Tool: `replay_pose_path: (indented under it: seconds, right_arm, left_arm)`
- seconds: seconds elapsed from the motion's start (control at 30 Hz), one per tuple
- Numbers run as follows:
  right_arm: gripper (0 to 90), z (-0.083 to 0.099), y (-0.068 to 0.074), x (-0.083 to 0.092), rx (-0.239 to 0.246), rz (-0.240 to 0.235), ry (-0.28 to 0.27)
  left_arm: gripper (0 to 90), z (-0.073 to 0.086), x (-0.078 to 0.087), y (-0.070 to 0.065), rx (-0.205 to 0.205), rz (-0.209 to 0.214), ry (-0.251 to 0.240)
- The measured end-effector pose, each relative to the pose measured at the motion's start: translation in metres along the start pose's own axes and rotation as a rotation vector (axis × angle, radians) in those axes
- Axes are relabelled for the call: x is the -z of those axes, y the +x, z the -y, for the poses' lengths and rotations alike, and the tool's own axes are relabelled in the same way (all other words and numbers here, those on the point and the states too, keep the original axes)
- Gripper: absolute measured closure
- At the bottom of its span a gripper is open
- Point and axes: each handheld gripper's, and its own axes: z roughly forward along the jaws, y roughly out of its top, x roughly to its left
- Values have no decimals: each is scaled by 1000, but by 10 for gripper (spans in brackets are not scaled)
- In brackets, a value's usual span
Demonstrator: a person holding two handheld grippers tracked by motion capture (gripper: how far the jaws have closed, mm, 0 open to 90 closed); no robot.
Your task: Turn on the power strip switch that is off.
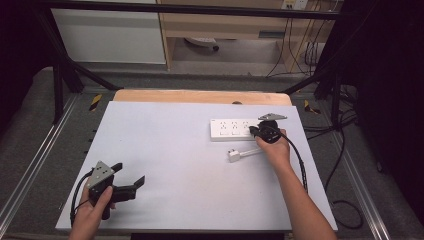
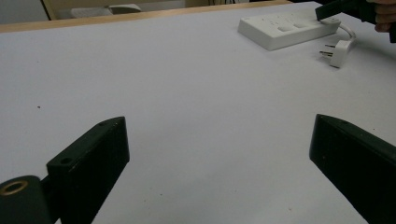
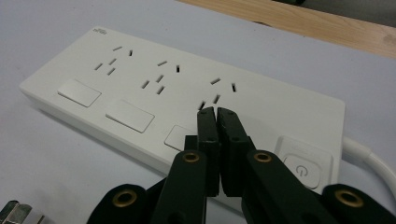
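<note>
Right gripper (image 3: pixel 217 112) jaws clenched on nothing, tips resting over smooth white slab-shaped strip (image 3: pixel 140 88), white plug (image 1: pixel 234 155) lying nearby on matte desk (image 1: pixel 165 150), left gripper (image 2: pixel 219 154) jaws released.

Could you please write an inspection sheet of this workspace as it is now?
Surface: white board on a wooden table, bare in the middle.
Job's things: white power strip with three sockets, lying flat; its plug lies loose in front.
Clutter: nothing seen.
Grippers: right hand-held gripper shut, empty, tips over the power strip near its power button; left hand-held gripper open, empty, low over the board.
Cables: white cord from strip to plug; black gripper cable.
Surroundings: black frame, floor cables.
</note>
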Motion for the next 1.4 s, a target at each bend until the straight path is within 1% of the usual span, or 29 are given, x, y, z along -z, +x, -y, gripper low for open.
replay_pose_path:
  seconds: [0.07, 0.23, 0.4, 0.57, 0.73, 0.83, 0.87, 0.9, 1.07, 1.27, 1.3, 1.33, 1.4]
  right_arm:
    - [890, 0, 0, 0, 0, 1, 0]
    - [890, 1, 0, 0, 0, 3, -3]
    - [890, 1, 1, 0, 1, 4, -7]
    - [890, 2, 1, 0, 1, 6, -15]
    - [890, 4, 1, 0, 8, 8, -28]
    - [890, 5, 1, 0, 3, 8, -33]
    - [890, 5, 1, 0, 0, 8, -36]
    - [890, 5, 1, 0, -1, 7, -37]
    - [890, 6, 1, 0, 3, 8, -43]
    - [895, 8, 1, 0, -6, 10, -51]
    - [900, 9, 1, 0, -8, 12, -41]
    - [900, 10, 0, 0, -10, 11, -48]
    - [900, 11, -1, 0, -31, -2, -54]
  left_arm:
    - [50, 0, 0, 0, -7, -6, 1]
    - [49, 0, 0, 0, 0, -1, 1]
    - [50, 0, 0, 0, -4, 0, 2]
    - [49, 0, 0, 0, -6, -5, 1]
    - [50, 0, 0, -1, -5, 1, 3]
    - [50, 0, 0, -1, -5, 1, 3]
    - [49, 0, 0, 0, -10, -2, 2]
    - [49, 0, -1, 0, -5, 2, 3]
    - [49, 0, 0, -1, -6, 2, 3]
    - [49, 0, 0, -1, -10, -3, 3]
    - [50, 0, 0, -1, -10, -3, 3]
    - [49, 0, 0, -1, -10, -3, 3]
    - [50, 0, 0, -1, -10, -3, 4]
